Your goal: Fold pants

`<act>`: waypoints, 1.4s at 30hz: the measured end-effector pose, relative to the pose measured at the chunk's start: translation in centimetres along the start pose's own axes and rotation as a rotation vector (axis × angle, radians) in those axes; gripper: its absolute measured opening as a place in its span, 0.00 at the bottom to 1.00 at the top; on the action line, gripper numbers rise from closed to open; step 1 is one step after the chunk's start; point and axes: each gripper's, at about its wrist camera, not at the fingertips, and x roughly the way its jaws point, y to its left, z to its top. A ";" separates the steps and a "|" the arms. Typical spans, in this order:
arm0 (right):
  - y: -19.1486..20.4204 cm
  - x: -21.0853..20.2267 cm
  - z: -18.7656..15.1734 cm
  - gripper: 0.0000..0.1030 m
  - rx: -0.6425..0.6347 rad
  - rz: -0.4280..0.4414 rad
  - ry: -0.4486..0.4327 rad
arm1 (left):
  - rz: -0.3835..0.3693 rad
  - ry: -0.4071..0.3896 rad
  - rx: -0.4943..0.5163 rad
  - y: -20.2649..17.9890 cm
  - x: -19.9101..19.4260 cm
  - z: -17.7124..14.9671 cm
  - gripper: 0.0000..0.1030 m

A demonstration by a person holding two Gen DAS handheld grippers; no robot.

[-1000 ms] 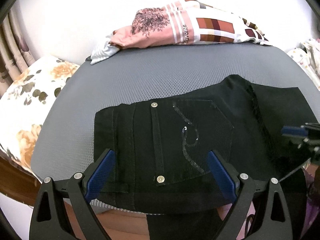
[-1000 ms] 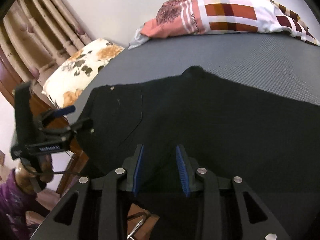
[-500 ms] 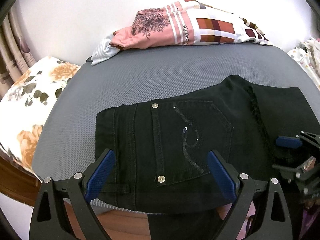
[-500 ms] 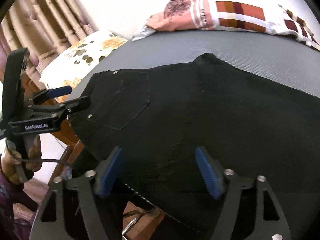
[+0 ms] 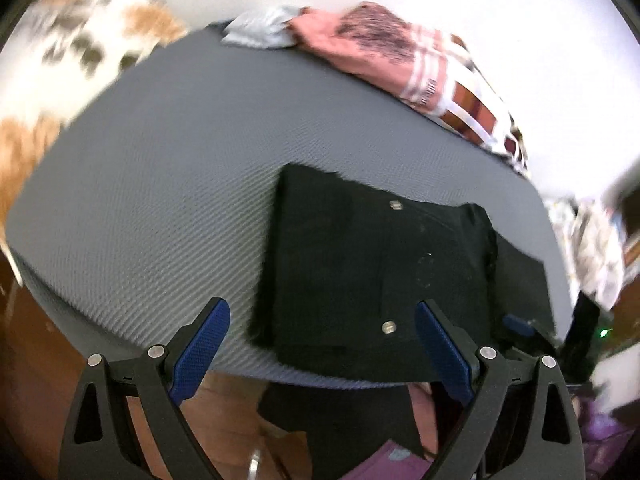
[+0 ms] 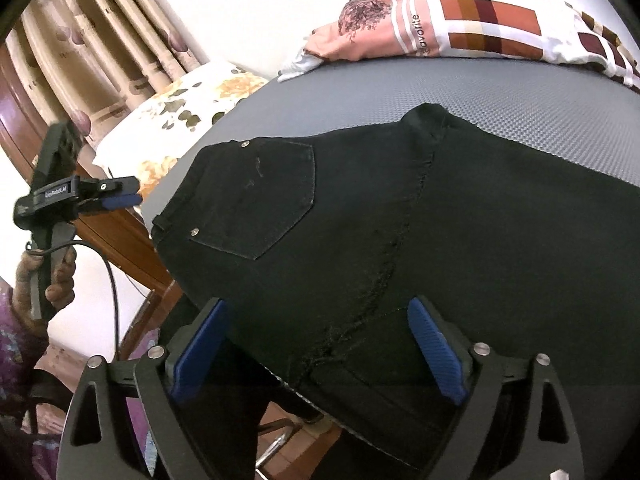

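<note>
Black pants (image 6: 360, 216) lie flat on a grey mat (image 6: 400, 92), the back pocket with its two rivets facing up and the lower cloth hanging over the mat's near edge. Right tongs (image 6: 316, 344): jaws have just been opening and now stand wide, the blue pads (image 6: 434, 354) on either side of the overhanging pants edge without pressing it; the frayed seam runs between them. Left tongs (image 5: 320, 352): jaws wide and empty, poised at the near edge of the mat (image 5: 160, 184); the pants (image 5: 360, 272) lie ahead of them and toward the right pad, and this view is blurred. Seen from the right wrist, the left tongs (image 6: 120, 196) are held in a hand (image 6: 52, 280) off to the left, clear of the pants' waistband corner. Beyond both tongs, at the far edge of the mat, rests a pile of patterned pink and checked cloth (image 6: 440, 28); a floral cushion (image 6: 172, 120) lies far left, with curtains (image 6: 100, 40) behind.
</note>
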 end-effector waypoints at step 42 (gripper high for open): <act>1.3 0.7 0.0 0.99 -0.041 -0.031 0.012 | -0.502 -0.023 -0.307 3.8 5.3 -2.3 0.87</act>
